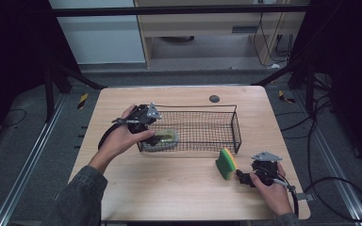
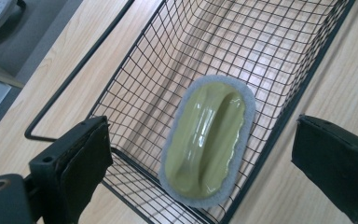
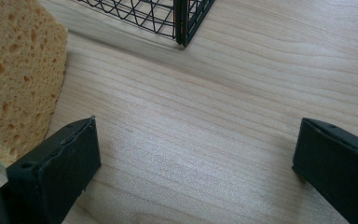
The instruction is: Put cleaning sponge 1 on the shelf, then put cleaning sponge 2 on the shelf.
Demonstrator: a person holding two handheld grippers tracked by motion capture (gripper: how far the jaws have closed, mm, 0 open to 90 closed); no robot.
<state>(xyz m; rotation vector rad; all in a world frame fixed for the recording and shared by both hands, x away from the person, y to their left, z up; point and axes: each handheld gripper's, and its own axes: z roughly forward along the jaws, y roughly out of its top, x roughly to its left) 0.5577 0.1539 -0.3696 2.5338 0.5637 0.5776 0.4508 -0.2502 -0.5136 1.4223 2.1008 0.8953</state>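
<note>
A black wire basket [image 1: 236,123] stands on the wooden table. At its left end lies an olive-green scrubber with a white pad [image 1: 165,138], seen through the mesh floor [image 2: 209,140]. My left gripper [image 1: 152,133] hovers just above it, jaws wide apart [image 2: 200,123] and touching nothing. A yellow sponge with a green scouring side [image 1: 226,163] stands on edge near the basket's front right corner. My right gripper [image 1: 243,178] rests low beside it, open [image 3: 198,123]. The sponge [image 3: 18,70] sits outside the left jaw, with bare table between the jaws.
A small dark round disc [image 1: 214,98] sits in the table's far edge behind the basket. The basket's corner [image 3: 184,23] is close ahead of the right gripper. Black frame posts and cables [image 1: 330,188] surround the table [image 1: 169,188].
</note>
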